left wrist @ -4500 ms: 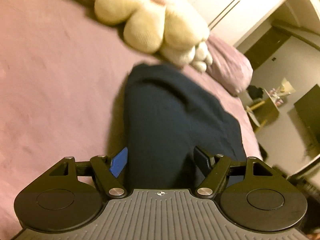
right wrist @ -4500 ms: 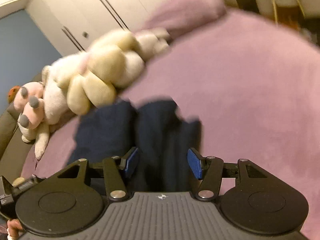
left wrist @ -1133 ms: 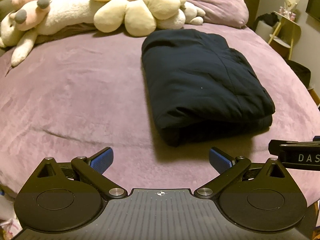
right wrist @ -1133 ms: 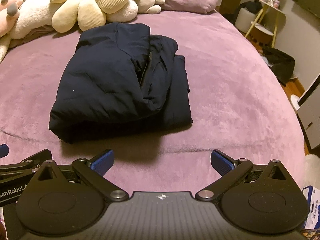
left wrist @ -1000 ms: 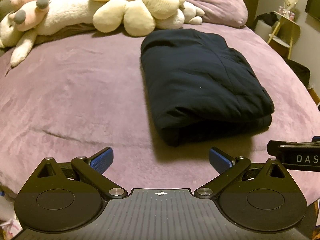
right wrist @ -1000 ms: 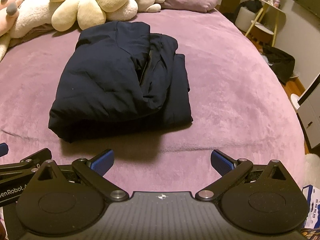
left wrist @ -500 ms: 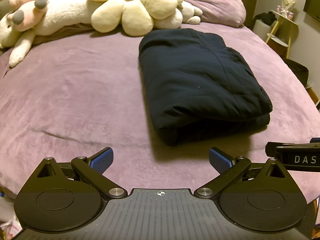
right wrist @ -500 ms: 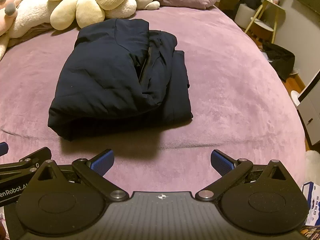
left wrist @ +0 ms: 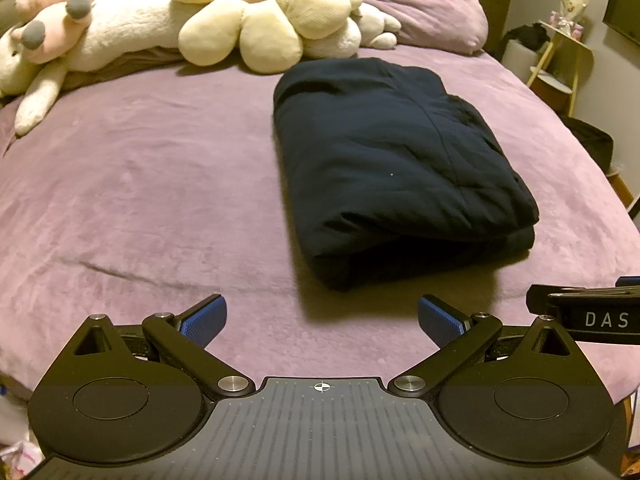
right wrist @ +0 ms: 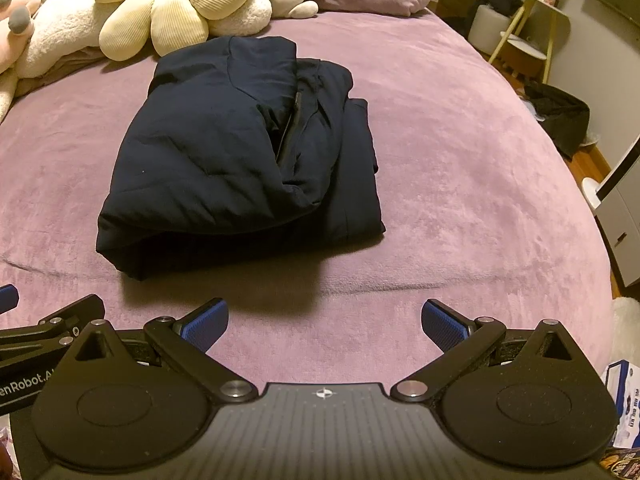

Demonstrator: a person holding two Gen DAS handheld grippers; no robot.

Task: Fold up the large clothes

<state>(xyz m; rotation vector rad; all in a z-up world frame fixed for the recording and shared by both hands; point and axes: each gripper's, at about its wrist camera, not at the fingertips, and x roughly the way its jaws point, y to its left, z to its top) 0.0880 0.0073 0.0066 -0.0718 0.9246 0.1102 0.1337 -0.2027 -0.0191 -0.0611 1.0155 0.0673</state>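
1. The folded navy jacket [left wrist: 396,168] is lying mid-bed on the purple blanket [left wrist: 140,200], near the plush toys [left wrist: 264,12].
2. The left gripper [left wrist: 320,320] and right gripper [right wrist: 324,322] are hovering near, jaws spread wide, empty.
3. It is looking soft, puffy and springy; pinching the near folded edge should be holding best.

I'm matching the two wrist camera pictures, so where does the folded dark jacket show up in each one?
Left wrist: folded dark jacket lies right of centre on the purple bedspread.
Right wrist: it lies left of centre.
Shared landmark: the cream flower plush just behind it.

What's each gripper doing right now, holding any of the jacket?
Left gripper: open, empty, short of the folded dark jacket.
Right gripper: open, empty, also clear of it.
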